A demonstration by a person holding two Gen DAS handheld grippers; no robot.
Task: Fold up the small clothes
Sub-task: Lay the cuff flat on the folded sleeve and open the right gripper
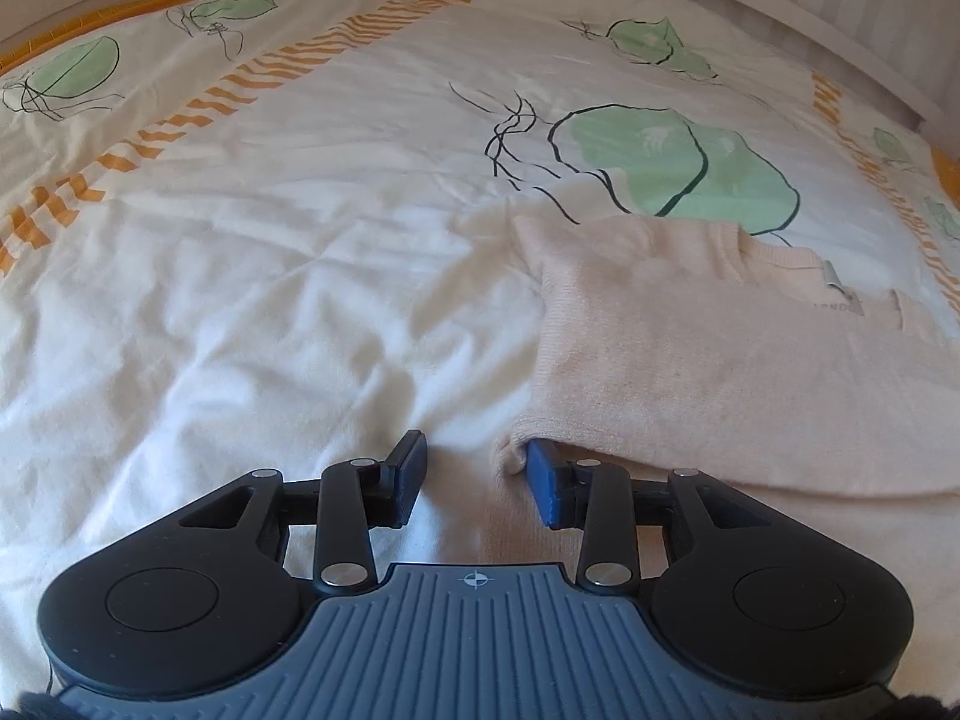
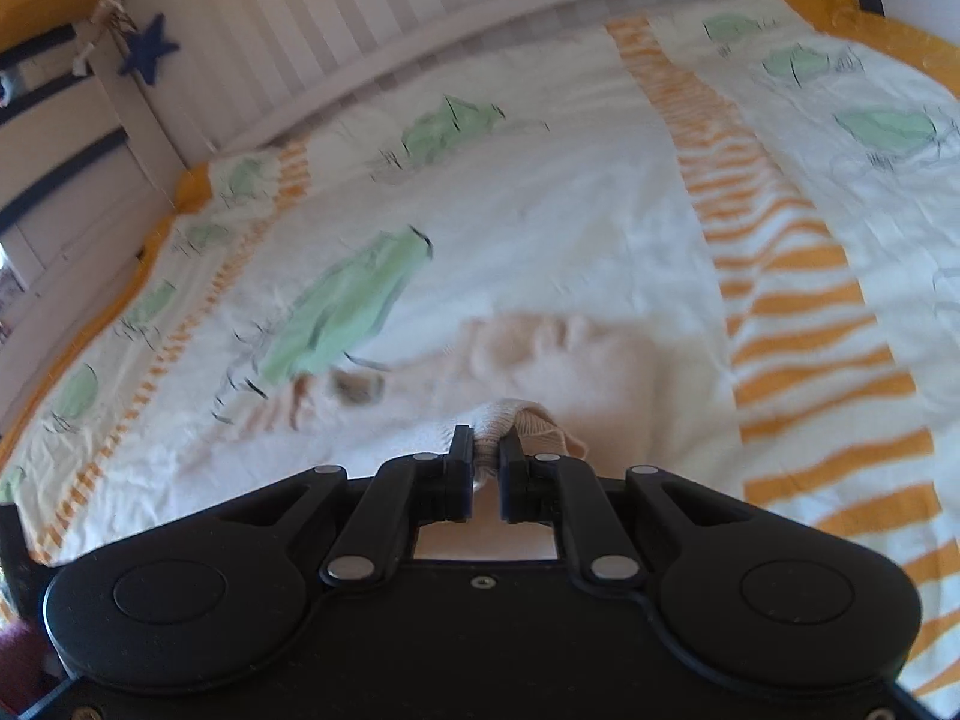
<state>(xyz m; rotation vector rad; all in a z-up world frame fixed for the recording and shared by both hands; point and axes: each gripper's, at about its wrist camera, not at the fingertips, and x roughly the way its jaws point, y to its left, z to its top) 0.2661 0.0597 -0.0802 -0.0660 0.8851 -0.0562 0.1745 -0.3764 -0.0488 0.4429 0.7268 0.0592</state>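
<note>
A pale pink knitted sweater [image 1: 720,360] lies folded on the bedcover [image 1: 240,252], its neck label [image 1: 837,303] facing up at the right. My left gripper [image 1: 477,450] is open just above the cover at the sweater's near left corner. That corner rests against the blue pad of the right finger [image 1: 546,480], and the gap between the fingers holds only bedcover. In the right wrist view the sweater [image 2: 576,360] is blurred. My right gripper [image 2: 486,441] is shut on a bunched fold of its knit edge, held a little above the bed.
The bedcover [image 2: 540,210] is white with green leaf prints and orange striped bands, and it is wrinkled. A white slatted bed rail [image 2: 360,6] with a blue star [image 2: 149,48] runs along the far side. The rail [image 1: 780,6] also curves past the top right of the left wrist view.
</note>
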